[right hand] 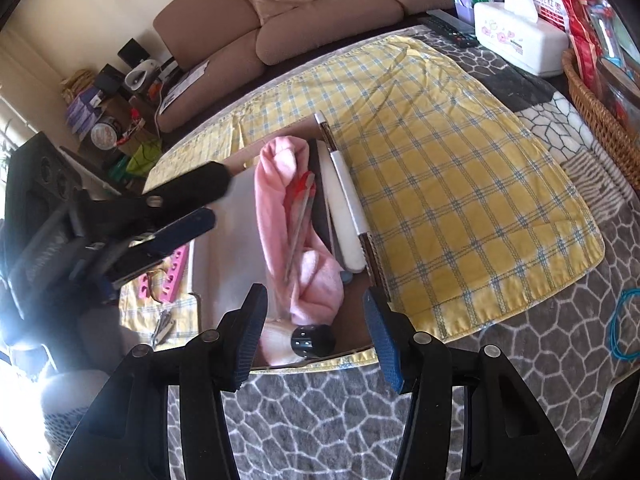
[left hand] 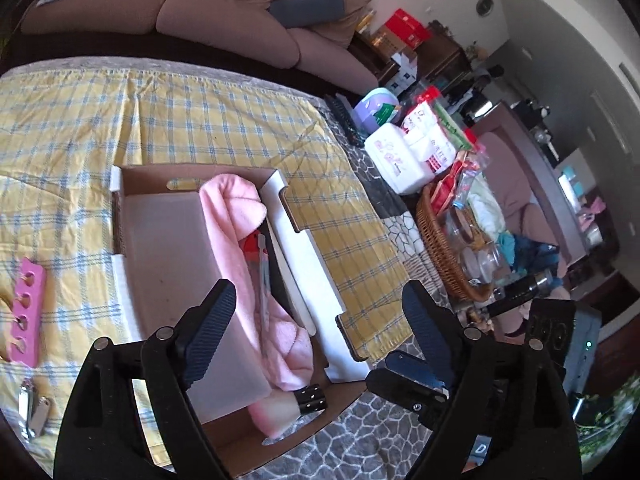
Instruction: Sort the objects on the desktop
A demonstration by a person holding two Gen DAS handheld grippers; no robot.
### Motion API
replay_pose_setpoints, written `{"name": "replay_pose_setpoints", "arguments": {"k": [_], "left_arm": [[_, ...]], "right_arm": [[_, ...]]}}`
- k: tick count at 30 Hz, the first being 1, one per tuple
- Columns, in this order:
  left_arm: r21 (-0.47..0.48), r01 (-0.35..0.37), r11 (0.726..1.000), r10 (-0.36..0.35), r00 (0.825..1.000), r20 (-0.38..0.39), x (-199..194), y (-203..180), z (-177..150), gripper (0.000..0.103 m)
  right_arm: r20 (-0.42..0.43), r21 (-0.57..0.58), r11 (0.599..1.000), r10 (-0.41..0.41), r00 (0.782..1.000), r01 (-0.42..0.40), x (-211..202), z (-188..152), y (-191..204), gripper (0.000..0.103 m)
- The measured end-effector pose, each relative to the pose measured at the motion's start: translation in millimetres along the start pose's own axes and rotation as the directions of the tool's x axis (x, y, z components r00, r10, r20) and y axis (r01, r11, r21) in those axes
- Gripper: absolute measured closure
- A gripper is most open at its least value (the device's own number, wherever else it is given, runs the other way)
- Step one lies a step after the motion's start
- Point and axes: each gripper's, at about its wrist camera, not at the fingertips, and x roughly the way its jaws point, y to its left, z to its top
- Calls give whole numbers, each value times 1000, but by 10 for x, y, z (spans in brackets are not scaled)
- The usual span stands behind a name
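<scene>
Hovering near the box [left hand: 192, 220], both grippers, left [left hand: 316, 312] and right [right hand: 316, 320], are gaping, holding nothing. Towel [left hand: 248, 232], tweezers [left hand: 262, 276] and brush [left hand: 308, 398] are lying inside; pink separator [left hand: 26, 304] and clippers [left hand: 34, 410] are waiting left on the cloth [left hand: 200, 120], probably next.

The supporting surface is a table covered by a grey blanket [right hand: 320, 412] with a white cobblestone pattern. A yellow checked cloth [left hand: 200, 120] lies flat on the blanket. On the cloth rest an open cardboard box [left hand: 304, 256], a pink toe separator [left hand: 28, 304] and metal nail clippers [left hand: 34, 410]. Directly on the blanket stand a white tissue box [right hand: 520, 36], a wicker basket [left hand: 444, 256], a remote control [right hand: 448, 30] and a blue elastic loop [right hand: 624, 324].
</scene>
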Motion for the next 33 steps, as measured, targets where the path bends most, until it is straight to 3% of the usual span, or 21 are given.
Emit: {"name": "replay_pose_setpoints", "arguments": {"k": [3,7,12,14,17,26,33], "left_arm": [[44,-53,998,53,998,17,-238,52,-6,3],[91,-129,987,127,991,31,-482,106,-69,2],[136,-190,972,183,981,65,-794,142,-156,0],[146,-208,967,199,977,76,-915,166,-195,0],[148,-228,962,217,972,87,-1071,212,-254,0],[143,-255,956,243,965,98,-1513,463,-474,0],[67,-323,944,315,943,105,-1961,1090,-680,0]], "right_arm": [[1,-21,1000,2,1000,-2,13,7,119,50],[2,-56,998,-24,1000,24,66,5,289,50],[7,-75,995,-64,998,65,119,-20,429,39],[8,-78,994,-70,997,71,131,-37,466,19],[33,-94,989,-111,993,114,125,-71,553,3],[41,-116,983,-136,990,139,73,-159,799,0],[46,-158,983,-84,995,90,13,-291,1139,0]]}}
